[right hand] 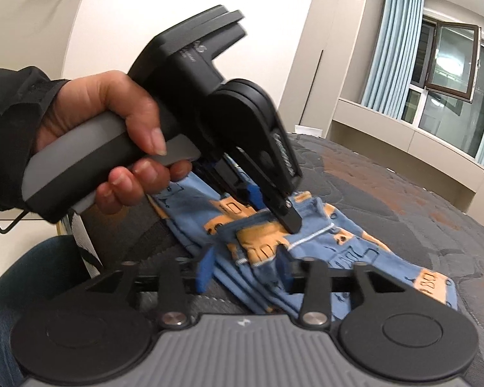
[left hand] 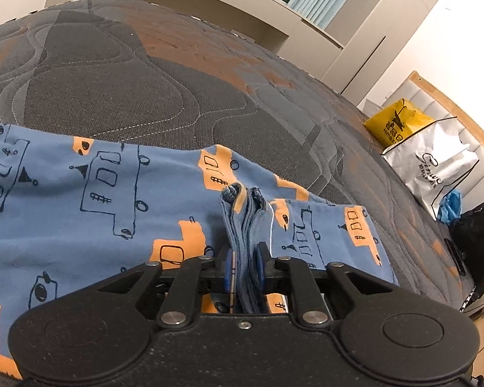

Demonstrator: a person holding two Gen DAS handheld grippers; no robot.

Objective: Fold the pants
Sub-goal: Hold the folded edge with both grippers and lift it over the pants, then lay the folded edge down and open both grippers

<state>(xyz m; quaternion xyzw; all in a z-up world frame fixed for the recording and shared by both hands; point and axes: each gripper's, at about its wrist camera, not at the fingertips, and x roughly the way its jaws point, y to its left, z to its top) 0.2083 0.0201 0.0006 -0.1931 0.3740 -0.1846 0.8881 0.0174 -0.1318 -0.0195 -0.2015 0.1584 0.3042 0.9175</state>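
**Pants half-released on the bed: fold may spring back**

Pants [left hand: 90,200], blue with orange vehicle prints, lie on the quilted grey mattress [left hand: 119,74], filling the left wrist view from 9 o'clock to 4 o'clock. The left gripper [left hand: 244,269] has a bunched stack of hems between its blue pads; they stand narrow, and whether they press the cloth I cannot tell. The right gripper [right hand: 247,269] is spread, folded cloth lying loose between its fingers. A hand [right hand: 113,135] at 10 o'clock carries the left tool.

Risk, as I judge it: with one side let go, any pull by the left tool could drag the layers askew, or the springy knit could unroll.
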